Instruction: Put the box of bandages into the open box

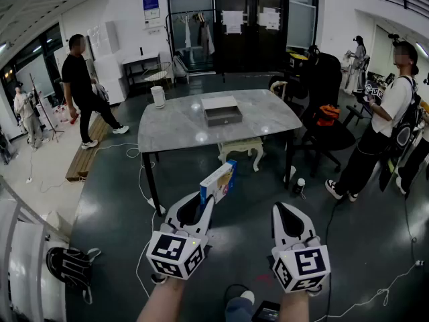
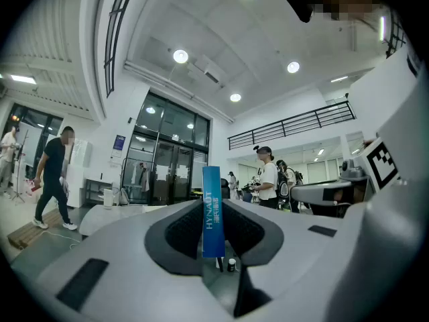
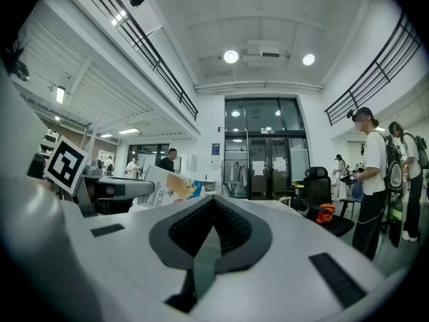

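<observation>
With the left gripper [image 1: 203,205] jaws pinching the box of bandages [image 1: 219,182] upright between them, carry it level to the open box [image 1: 223,115] on the tabletop [image 1: 173,125] far ahead, leaving the right gripper [image 1: 285,208] jaws pressed together, empty.

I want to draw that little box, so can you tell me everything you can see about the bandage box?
The bandage box is a thin, flat cardboard carton, white with a picture printed on its wide face and a narrow blue edge with white lettering. It looks closed. It stands on end, tilted, clamped between the jaws of the left hand-held gripper. It is held in the air above the dark floor, short of the table. Nothing but that gripper touches it.
</observation>
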`<state>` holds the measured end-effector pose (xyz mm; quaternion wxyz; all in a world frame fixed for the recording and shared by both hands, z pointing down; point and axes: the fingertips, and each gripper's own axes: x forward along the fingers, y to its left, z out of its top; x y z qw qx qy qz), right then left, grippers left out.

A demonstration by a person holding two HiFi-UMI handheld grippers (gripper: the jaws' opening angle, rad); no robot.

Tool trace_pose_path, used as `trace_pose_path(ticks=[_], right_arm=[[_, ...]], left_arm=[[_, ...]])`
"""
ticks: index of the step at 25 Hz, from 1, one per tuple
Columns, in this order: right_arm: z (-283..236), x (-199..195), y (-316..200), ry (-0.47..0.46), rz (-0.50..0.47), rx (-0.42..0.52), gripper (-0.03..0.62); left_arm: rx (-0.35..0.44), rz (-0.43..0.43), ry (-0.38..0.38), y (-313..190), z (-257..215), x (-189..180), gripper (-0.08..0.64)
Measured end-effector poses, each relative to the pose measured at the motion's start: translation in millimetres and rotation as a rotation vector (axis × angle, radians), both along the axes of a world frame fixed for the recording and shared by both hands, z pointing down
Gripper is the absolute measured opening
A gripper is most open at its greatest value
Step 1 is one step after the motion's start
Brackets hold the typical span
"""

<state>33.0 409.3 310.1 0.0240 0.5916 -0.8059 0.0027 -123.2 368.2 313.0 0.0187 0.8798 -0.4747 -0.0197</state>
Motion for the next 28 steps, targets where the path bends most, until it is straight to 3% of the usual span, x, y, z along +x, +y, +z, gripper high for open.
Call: trace_pose_path(ticks=[12,28], right_arm=[[-7.7,-50.1,67.3,0.004,-0.004,-0.005,0.025],[-30.6,17.8,-47.6,0.035,-0.068,0.022,0.025]], left_arm=[[0.01,-0.01,0.039,72.0,-5.8,-49.1,0.089],[0.013,-0.104,0.082,-34.1,-17.2,-0.1,0.089]])
